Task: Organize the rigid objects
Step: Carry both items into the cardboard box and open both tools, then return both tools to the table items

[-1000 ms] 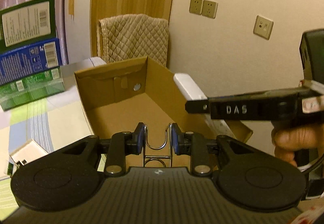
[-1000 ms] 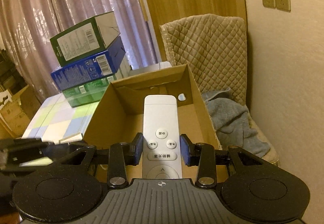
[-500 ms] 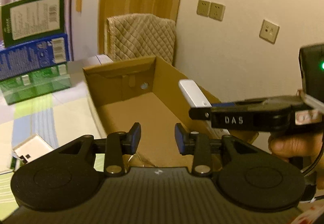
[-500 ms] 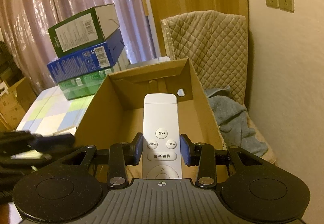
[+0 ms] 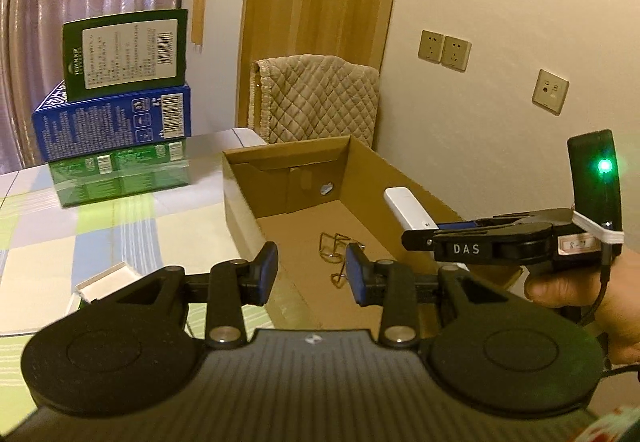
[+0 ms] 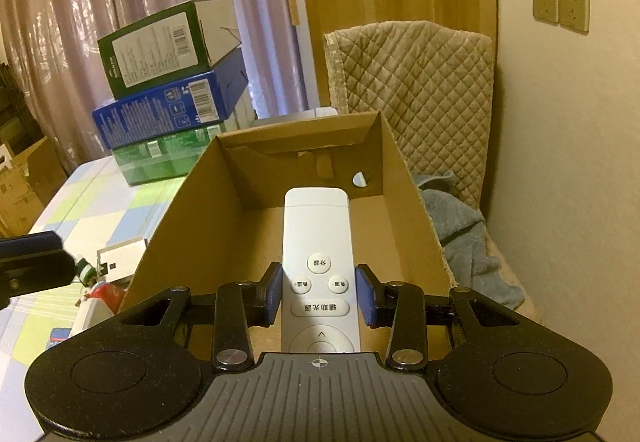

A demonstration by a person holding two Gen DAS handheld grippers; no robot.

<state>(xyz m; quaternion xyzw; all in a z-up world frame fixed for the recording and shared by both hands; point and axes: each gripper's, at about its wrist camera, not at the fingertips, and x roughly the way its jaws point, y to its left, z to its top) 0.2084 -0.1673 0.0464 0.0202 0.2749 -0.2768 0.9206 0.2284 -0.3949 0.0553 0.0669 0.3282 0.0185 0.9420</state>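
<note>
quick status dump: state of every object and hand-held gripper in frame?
left hand-held gripper: open, empty, at the box's near end
right hand-held gripper: shut on the remote
remote: held above the box, buttons up
wire clip: loose on the box floor
cardboard box: open-topped, on the table
stacked boxes: three high, closed

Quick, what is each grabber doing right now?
Left gripper: open, holding nothing; the wire clip lies in the cardboard box.
Right gripper: closed on the white remote.
</note>
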